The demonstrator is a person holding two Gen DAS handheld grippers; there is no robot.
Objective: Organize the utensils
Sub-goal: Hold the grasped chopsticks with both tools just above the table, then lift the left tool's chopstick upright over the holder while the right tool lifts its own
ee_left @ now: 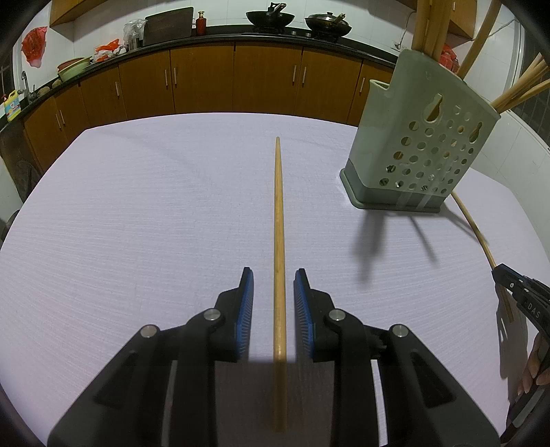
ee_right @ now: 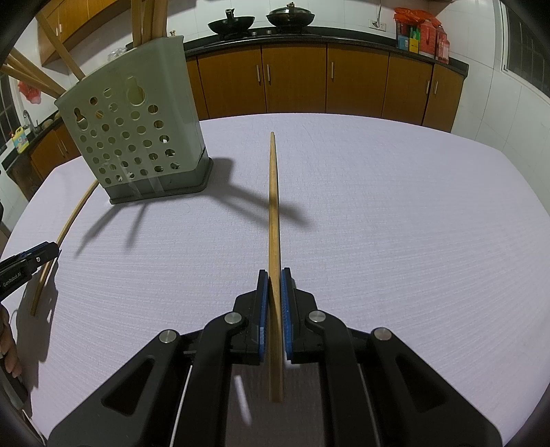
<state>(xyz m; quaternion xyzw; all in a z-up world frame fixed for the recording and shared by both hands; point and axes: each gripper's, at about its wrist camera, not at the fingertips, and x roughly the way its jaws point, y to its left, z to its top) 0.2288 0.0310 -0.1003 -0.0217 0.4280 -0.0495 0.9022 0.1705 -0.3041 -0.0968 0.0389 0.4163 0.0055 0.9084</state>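
Observation:
A wooden chopstick (ee_left: 279,220) lies on the white tablecloth between the blue pads of my left gripper (ee_left: 274,280); the jaws stand apart and do not touch it. My right gripper (ee_right: 274,275) is shut on a second wooden chopstick (ee_right: 273,206), which points away over the table. A grey perforated utensil holder (ee_left: 417,137) with several chopsticks and wooden handles stands on the table; it also shows in the right wrist view (ee_right: 134,134). The right gripper with its chopstick (ee_left: 476,228) shows at the right edge of the left view; the left gripper (ee_right: 27,259) and its chopstick (ee_right: 65,232) show at the left of the right view.
The white tablecloth (ee_left: 137,223) covers the table. Behind it runs a counter with brown cabinets (ee_left: 206,75), two black woks (ee_left: 271,17), a cutting board, bottles and bowls. Red packets (ee_right: 422,31) stand on the counter at the right.

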